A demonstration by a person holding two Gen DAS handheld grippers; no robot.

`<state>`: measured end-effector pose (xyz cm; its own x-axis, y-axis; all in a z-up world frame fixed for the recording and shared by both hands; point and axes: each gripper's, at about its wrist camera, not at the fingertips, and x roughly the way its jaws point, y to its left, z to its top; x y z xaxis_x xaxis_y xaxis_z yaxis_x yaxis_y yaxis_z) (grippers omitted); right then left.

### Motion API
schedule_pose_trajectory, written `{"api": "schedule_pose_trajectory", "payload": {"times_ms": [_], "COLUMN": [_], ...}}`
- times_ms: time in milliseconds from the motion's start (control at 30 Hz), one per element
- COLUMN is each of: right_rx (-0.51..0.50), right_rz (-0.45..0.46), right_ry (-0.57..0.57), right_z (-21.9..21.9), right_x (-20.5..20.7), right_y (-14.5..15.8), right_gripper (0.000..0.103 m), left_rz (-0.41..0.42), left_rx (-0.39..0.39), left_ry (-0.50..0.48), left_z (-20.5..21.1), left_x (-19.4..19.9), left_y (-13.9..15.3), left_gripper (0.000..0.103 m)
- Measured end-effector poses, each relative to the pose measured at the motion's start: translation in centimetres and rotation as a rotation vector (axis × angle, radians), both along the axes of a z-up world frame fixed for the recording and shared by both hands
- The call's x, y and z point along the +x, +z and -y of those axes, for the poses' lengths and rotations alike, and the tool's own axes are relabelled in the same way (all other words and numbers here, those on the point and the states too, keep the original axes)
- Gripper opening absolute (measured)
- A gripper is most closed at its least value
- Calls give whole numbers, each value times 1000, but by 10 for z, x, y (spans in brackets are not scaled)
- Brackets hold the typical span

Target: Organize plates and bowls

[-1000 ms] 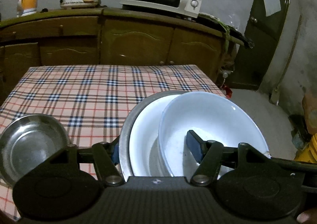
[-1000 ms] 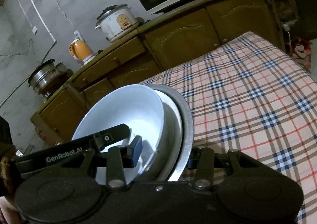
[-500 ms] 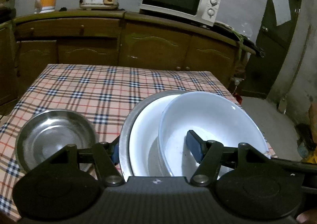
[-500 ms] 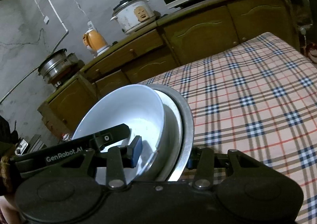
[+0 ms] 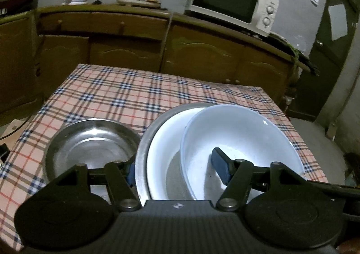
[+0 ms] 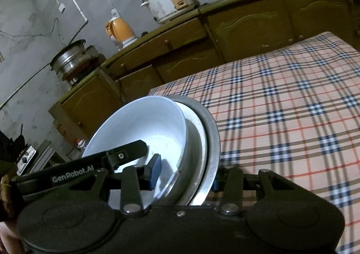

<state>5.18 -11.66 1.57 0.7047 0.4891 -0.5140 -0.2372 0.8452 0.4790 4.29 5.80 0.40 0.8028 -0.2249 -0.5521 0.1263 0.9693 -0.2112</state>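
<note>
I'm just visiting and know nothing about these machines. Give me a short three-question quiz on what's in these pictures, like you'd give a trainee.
1. True or false: both claws grip the same nested stack of dishes.
2. Which dish sits innermost in the stack? A) round white bowl B) shiny steel bowl C) orange kettle
3. Fill in: the empty round steel bowl rests on the ______ tablecloth, beside the stack.

Key:
1. True: the left claw and right claw each clamp the stack's rim, one finger inside the white bowl and one outside the grey metal basin.
2. A
3. plaid (checked)
</note>
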Motion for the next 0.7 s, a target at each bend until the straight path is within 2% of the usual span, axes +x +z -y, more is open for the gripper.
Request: {"api": "schedule_pose_trajectory", "payload": {"times_ms": [700], "right_rx": [-7], "right_rz": [-39], "right_ry": [71], "right_z": [-88], "right_x": [49], "right_y": [-29], "right_gripper": [53], "left_rz": [-53], "left_rx": [-7], "left_ry": [72], "left_z": [-76], "left_x": [28], "left_y": [-20], "left_gripper": [66]}}
